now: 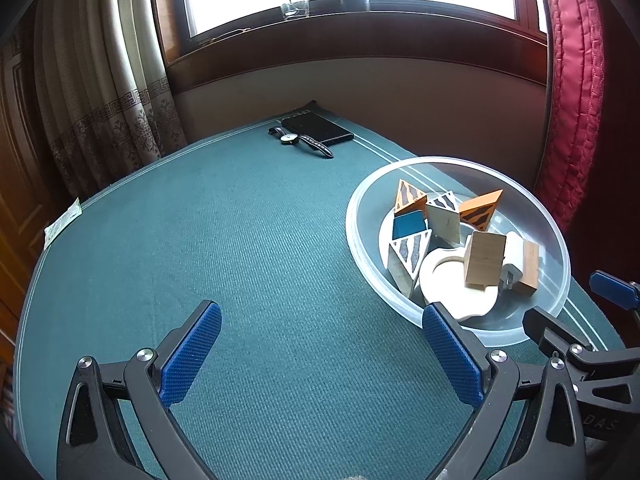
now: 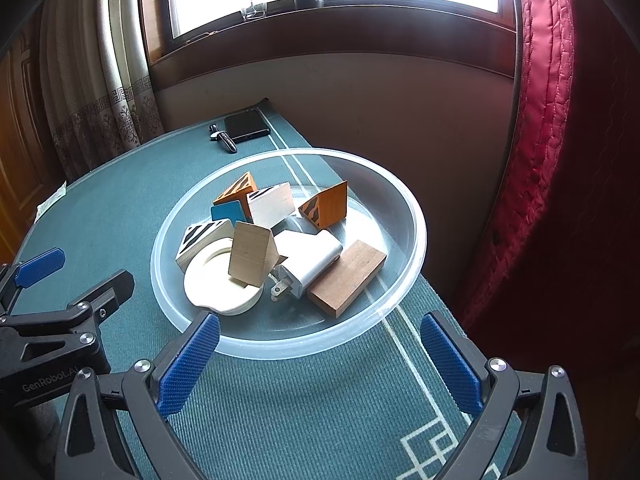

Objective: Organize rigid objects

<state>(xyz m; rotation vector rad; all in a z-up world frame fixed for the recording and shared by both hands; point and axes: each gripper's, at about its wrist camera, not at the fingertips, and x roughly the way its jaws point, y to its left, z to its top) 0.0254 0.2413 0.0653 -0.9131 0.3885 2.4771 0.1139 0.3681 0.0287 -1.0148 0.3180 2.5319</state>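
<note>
Gaping right gripper [image 2: 320,360] before clear bowl [image 2: 412,216] (striped wooden blocks [image 2: 324,206])

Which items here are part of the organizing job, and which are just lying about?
Job: clear bowl, striped wooden triangles, brown block, white charger, white ring dish.
Lying about: watch, black phone, windowsill glass.

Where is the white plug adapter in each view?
Left wrist: the white plug adapter is at right, mostly hidden behind wooden blocks in the clear bowl.
Right wrist: it lies near centre, prongs showing.
Shared landmark: the brown block beside it.
</note>
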